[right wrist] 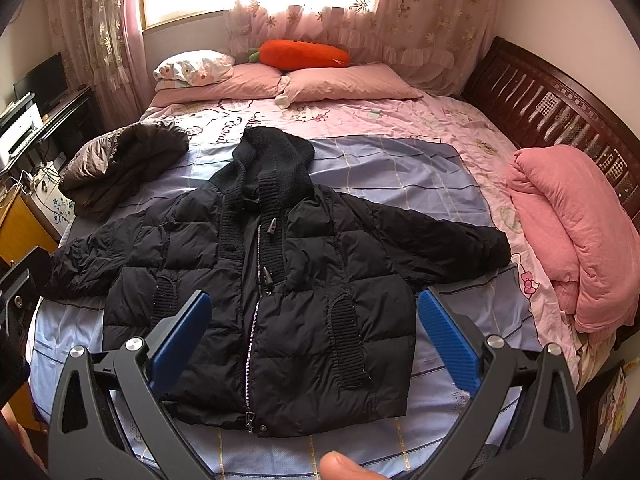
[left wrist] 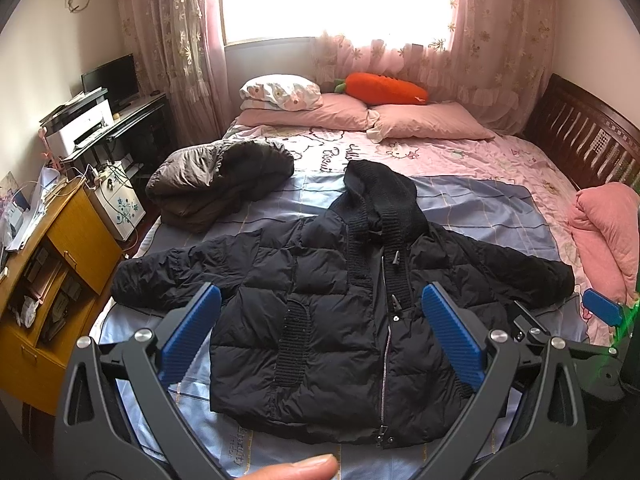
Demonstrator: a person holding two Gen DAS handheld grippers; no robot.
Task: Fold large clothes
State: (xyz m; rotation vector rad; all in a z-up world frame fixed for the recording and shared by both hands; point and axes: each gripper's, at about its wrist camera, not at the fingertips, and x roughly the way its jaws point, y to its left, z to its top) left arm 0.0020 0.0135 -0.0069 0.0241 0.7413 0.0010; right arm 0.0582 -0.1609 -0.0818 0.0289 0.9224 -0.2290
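A black hooded puffer jacket lies flat and face up on the bed, zipped, sleeves spread to both sides, hood pointing toward the pillows; it also shows in the right wrist view. My left gripper is open and empty, held above the jacket's lower half. My right gripper is open and empty, also above the jacket's lower half. One blue pad of the right gripper shows at the right edge of the left wrist view, near the jacket's right sleeve end.
A folded dark grey puffer coat lies at the bed's left. A rolled pink quilt sits at the right by the wooden bed frame. Pillows and a carrot plush are at the head. An orange cabinet stands left of the bed.
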